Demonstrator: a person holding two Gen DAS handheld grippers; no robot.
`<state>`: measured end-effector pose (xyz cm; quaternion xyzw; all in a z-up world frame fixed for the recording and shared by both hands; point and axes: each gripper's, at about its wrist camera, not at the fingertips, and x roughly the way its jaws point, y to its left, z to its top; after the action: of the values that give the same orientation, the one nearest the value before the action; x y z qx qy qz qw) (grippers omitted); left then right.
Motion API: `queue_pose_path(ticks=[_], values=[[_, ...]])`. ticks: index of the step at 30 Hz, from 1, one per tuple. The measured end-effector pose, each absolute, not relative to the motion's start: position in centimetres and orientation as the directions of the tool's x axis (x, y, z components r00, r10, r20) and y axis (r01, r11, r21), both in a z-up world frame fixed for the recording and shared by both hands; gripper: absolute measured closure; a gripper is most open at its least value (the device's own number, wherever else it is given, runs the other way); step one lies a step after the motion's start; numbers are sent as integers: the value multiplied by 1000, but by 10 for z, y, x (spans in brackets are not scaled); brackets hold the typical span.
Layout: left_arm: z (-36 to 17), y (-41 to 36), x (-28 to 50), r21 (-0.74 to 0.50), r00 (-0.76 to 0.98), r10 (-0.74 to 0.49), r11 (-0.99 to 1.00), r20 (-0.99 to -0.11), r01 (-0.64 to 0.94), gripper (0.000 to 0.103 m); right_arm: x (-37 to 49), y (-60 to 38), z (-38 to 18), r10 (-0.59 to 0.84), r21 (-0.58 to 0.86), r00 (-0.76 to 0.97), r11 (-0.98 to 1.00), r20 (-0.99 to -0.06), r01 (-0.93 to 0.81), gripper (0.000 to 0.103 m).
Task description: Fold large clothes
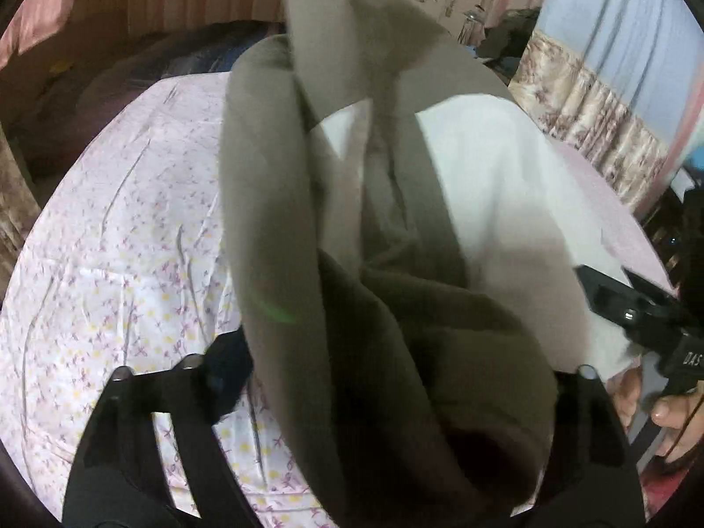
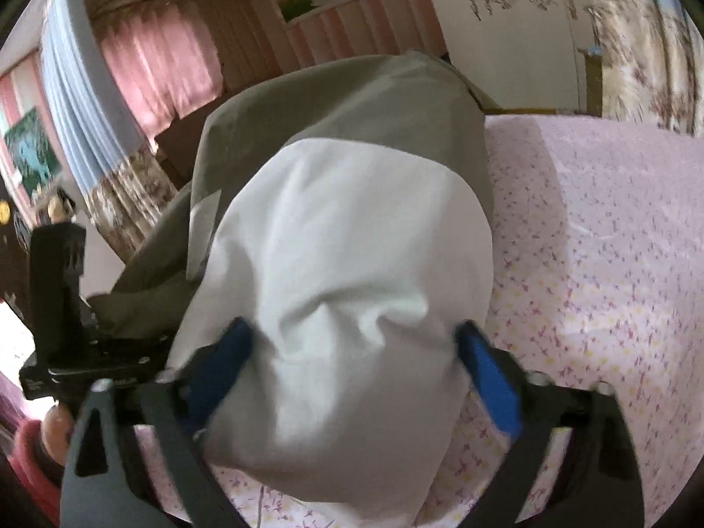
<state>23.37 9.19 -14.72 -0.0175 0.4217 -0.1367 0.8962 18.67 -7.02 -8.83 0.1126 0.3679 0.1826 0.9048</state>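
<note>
Left wrist view, "DAS" lettering on right gripper (image 1: pixel 589 284), both grippers grasping grey-white garment (image 2: pixel 352 242).

The left gripper (image 1: pixel 396 378) has black angular arms with screw heads. The right gripper (image 2: pixel 356 352) carries blue pads (image 2: pixel 488 378). A red sleeve (image 2: pixel 31 462) shows.

The garment (image 2: pixel 352 237) is a large two-tone piece, olive-grey cloth joined to a white panel, bunched and hanging in loose folds above the bed (image 2: pixel 594 237) with its pink flowered sheet. In the left wrist view its grey folds (image 1: pixel 352 229) drape down over the bed, the white panel beside them.
</note>
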Motion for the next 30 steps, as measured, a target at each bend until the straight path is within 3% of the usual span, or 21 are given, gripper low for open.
queue_pose_path(ticks=[2,5,10,16,25,27,30], values=[[-144,85,233,-111,611,-231,967,-757,229,34,185,-66,-85,405,300,666,914,-626,-274,41],[-139,80,235,-102,617,-215,972,-757,213,41,185,-73,-82,417,283,667,909,-617,-307,57],[-119,54,225,-48,672,-172,979,-720,200,59,171,-85,-67,293,93,758,951,-582,-296,71],[-102,-25,221,17,709,-172,968,-683,252,68,150,-136,-52,155,-34,835,979,-529,-203,80],[-101,-139,207,8,698,-270,930,-664,367,68,117,-234,-45,-48,-165,847,985,-529,-47,86],[-106,-145,207,12,699,-266,931,-663,365,63,116,-240,-53,-60,-181,829,982,-557,-50,86],[-109,-138,207,9,693,-258,934,-673,357,46,113,-244,-55,-27,-140,824,988,-566,-64,84]])
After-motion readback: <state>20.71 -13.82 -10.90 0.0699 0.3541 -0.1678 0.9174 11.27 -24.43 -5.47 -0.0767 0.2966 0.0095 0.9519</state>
